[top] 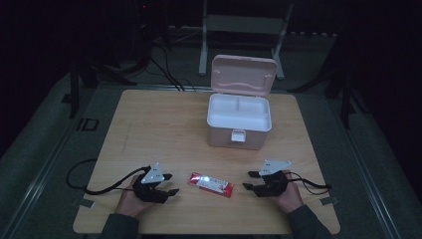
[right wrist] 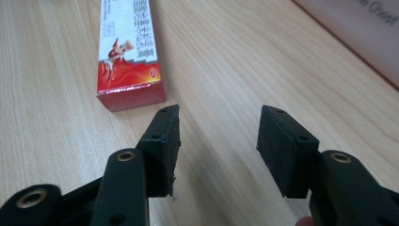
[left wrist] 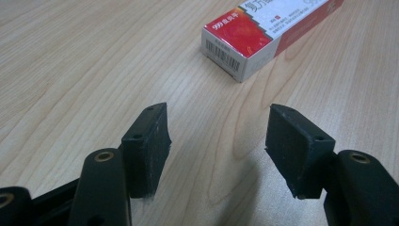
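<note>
Both grippers, left gripper (top: 168, 184) and right gripper (top: 250, 180), are held with jaws spread and empty, flanking one red-and-white carton (top: 211, 183) lying flat between them. It is judged light, stiff, crushable; its long sides suit gripping. One open pink case (top: 239, 130) is counted beyond.

A red-and-white carton (top: 211, 184) with a barcode lies on a pale wood-grain tabletop (top: 159, 129); pink box (top: 239, 130), white inside; black fingers (left wrist: 146, 146).
</note>
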A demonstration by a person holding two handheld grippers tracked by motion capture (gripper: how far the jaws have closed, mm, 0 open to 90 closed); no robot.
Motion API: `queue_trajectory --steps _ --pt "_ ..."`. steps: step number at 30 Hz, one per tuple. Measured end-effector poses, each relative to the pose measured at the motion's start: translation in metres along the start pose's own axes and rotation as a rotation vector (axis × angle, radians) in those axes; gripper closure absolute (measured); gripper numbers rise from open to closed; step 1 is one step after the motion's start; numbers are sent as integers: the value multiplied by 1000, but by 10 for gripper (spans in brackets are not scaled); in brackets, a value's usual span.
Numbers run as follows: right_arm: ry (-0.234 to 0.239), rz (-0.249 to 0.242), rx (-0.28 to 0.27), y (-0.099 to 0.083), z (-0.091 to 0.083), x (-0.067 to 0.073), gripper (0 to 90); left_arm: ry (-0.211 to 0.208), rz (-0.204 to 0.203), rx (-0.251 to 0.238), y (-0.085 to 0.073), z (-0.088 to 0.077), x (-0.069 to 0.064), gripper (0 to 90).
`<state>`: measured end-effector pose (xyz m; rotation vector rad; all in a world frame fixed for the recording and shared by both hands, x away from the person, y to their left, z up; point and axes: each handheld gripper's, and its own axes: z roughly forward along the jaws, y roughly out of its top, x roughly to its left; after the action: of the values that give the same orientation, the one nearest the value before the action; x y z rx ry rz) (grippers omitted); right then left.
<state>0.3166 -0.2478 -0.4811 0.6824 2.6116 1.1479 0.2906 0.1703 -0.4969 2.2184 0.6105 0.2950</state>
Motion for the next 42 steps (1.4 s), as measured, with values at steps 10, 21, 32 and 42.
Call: queue_trajectory --steps 10,21,32,42 --pt "-1 -74 31 22 0 14 475 15 -13 -8 1 -2 0 410" --pt "39 -135 70 52 17 30 480 22 -15 3 1 -3 0 420" --pt "105 -186 102 79 50 52 449 31 -21 12 2 -2 0 418" --pt "117 -162 146 86 82 57 409 38 -21 26 1 -1 0 403"
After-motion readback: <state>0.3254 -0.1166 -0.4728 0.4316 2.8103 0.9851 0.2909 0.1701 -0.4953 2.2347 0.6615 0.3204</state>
